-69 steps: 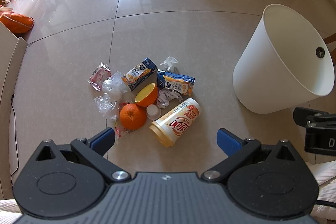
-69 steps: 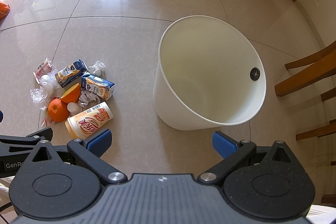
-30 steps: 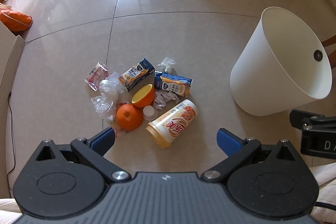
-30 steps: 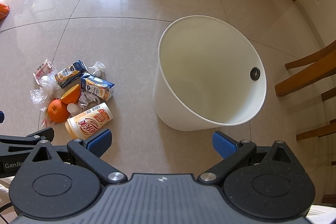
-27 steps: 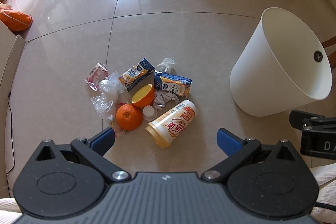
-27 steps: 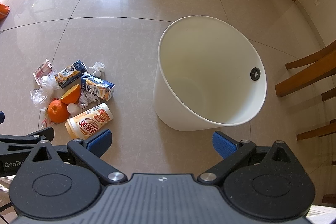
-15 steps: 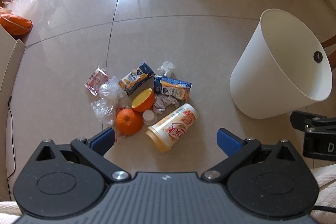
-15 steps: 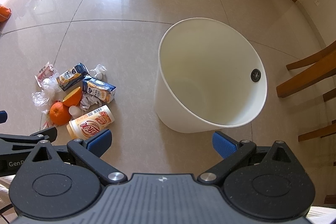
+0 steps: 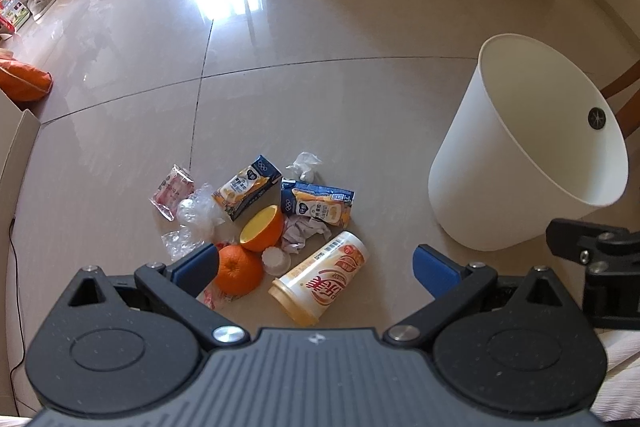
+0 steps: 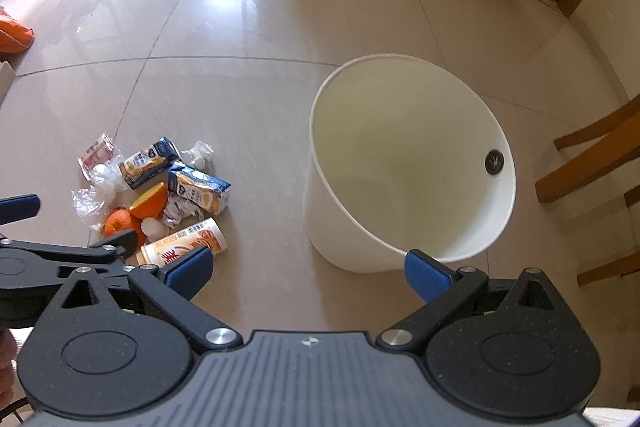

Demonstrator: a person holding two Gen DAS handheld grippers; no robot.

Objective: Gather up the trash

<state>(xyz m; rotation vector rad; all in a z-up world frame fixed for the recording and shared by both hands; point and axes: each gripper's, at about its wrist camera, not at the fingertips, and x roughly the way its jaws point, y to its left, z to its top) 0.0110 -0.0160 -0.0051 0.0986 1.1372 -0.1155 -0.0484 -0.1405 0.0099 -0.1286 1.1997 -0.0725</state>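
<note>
- Since the earlier frames, both cameras had tilted up: boxes along the far wall had come into view, and the trash pile sat lower, nearer the left claw's fingers.
- The left claw (image 9: pixel 316 267) was spread wide and held nothing; its left pad (image 9: pixel 198 265) overlapped the whole orange (image 9: pixel 238 273) in view, though contact could not be judged.
- The right claw (image 10: pixel 306 273) was equally wide open and empty, hovering before the white bin (image 10: pixel 412 167).
- Nearest in the pile on the floor (image 9: pixel 320 99) lay one drink cup (image 9: pixel 320 283) on its side, touching a small white cap (image 9: pixel 274 259).
- Just behind came one orange half (image 9: pixel 262 229), cut face up, and one crumpled paper (image 9: pixel 304 233).
- Two juice cartons (image 9: pixel 248 187) (image 9: pixel 318 203) lay beyond, side by side.
- Clear plastic wrap (image 9: pixel 192 221) and one pink packet (image 9: pixel 172 191) lay on the left; one tissue wad (image 9: pixel 304 165) lay farthest.
- The bin stood upright to the right, well apart from the pile, with nothing between them.
- One wooden chair (image 10: pixel 592 155) stood beyond the bin.
</note>
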